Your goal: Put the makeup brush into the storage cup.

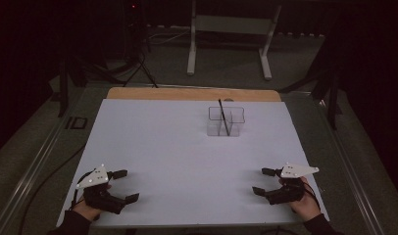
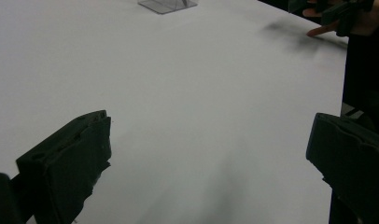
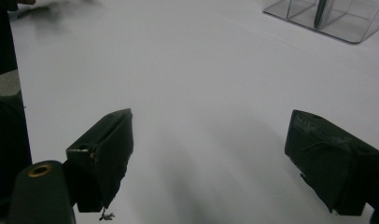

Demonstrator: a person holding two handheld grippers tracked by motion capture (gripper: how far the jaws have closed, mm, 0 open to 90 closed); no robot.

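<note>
A: Status? Both the left gripper (image 1: 122, 185) and the right gripper (image 1: 260, 181) rest on the desk (image 1: 187, 147), jaws apart, holding nothing.

B: The clear divided container (image 1: 226, 121), with a dark pen (image 1: 222, 116) standing in it, sits well ahead of both. Approach with the right gripper, jaws wide, and close on the pen above the rim.

Room beyond the table is lying in near darkness; the white sheet (image 1: 187, 147) is catching a dim, even overhead light. Soft shadows are pooling under both grippers. In the gripper views the near jaws are blurring out of focus, and the clear box (image 3: 327, 16) is showing faint glare along its edges.
</note>
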